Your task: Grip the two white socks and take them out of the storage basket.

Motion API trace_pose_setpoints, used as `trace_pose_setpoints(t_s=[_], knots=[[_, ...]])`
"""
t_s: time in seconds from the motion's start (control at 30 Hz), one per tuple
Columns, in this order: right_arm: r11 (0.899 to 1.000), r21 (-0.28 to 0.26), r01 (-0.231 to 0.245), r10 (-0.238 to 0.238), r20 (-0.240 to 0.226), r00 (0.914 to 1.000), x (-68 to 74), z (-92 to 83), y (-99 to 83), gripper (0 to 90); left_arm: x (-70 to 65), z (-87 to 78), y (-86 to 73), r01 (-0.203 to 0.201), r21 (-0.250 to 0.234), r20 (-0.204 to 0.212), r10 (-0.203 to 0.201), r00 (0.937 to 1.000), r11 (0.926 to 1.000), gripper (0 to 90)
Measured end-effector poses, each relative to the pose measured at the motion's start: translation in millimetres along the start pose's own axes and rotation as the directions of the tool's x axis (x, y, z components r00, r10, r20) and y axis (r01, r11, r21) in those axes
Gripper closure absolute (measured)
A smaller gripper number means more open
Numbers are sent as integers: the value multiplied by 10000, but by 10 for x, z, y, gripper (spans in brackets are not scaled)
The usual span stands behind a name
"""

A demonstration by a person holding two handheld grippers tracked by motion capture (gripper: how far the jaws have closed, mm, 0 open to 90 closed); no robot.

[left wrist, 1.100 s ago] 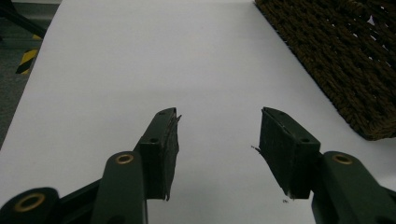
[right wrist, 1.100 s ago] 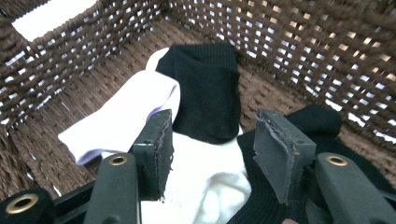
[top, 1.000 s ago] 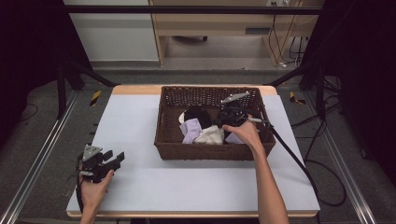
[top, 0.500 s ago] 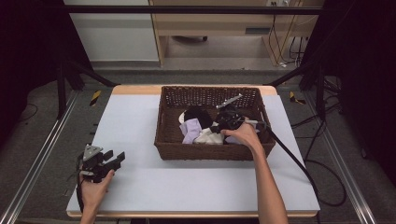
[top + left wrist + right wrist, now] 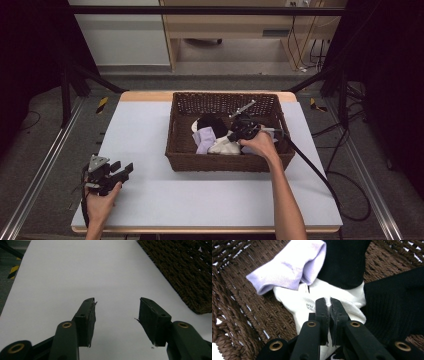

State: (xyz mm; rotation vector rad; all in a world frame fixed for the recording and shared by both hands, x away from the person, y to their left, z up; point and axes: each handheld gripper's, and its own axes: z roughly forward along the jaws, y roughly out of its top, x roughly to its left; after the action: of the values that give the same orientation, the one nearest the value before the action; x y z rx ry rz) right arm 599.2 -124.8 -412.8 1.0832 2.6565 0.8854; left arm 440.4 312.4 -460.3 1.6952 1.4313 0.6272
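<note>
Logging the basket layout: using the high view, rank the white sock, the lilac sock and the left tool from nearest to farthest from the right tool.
1. White sock: directly under the right tool, pinched in its shut jaws.
2. Lilac sock: just left of the white sock, inside the basket.
3. Left tool: far off on the table's front-left corner, outside the basket.

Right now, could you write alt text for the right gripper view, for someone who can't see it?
Two black jaws of the right gripper are pinched shut on a white sock lying in a brown wicker basket. A lilac sock lies above the white one to the left, with black socks behind it and to the right.
</note>
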Motion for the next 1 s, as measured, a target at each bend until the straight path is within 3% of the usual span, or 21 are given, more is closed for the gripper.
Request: trace_pose_setpoints(t_s=[0.27,0.37,0.47,0.67,0.7,0.73,1.0], knots=[[9962,-871,49,-40,105,9999,-13,-106,17,862,6,-3,-2,23,-3,-12,-23,10000,10000,461],[9892,-1465,-91,110,118,9999,-23,-207,36,864,3,2,-2,17,9,0,-17,10000,10000,461],[9786,-2056,-68,115,220,9997,-31,-293,46,864,3,-1,-1,19,2,4,-19,10000,10000,462],[9479,-3183,-134,287,433,9987,-54,-521,59,865,2,2,-2,23,9,12,-23,10000,10000,464],[9479,-3183,-134,287,433,9987,-54,-521,59,865,2,2,-2,23,9,12,-23,10000,10000,463],[9396,-3420,-164,339,453,9984,-62,-592,58,865,1,2,-2,27,11,18,-27,10000,10000,463],[9035,-4284,-75,312,484,9983,-11,-887,70,865,-2,0,-4,43,15,20,-43,10000,10000,464]])
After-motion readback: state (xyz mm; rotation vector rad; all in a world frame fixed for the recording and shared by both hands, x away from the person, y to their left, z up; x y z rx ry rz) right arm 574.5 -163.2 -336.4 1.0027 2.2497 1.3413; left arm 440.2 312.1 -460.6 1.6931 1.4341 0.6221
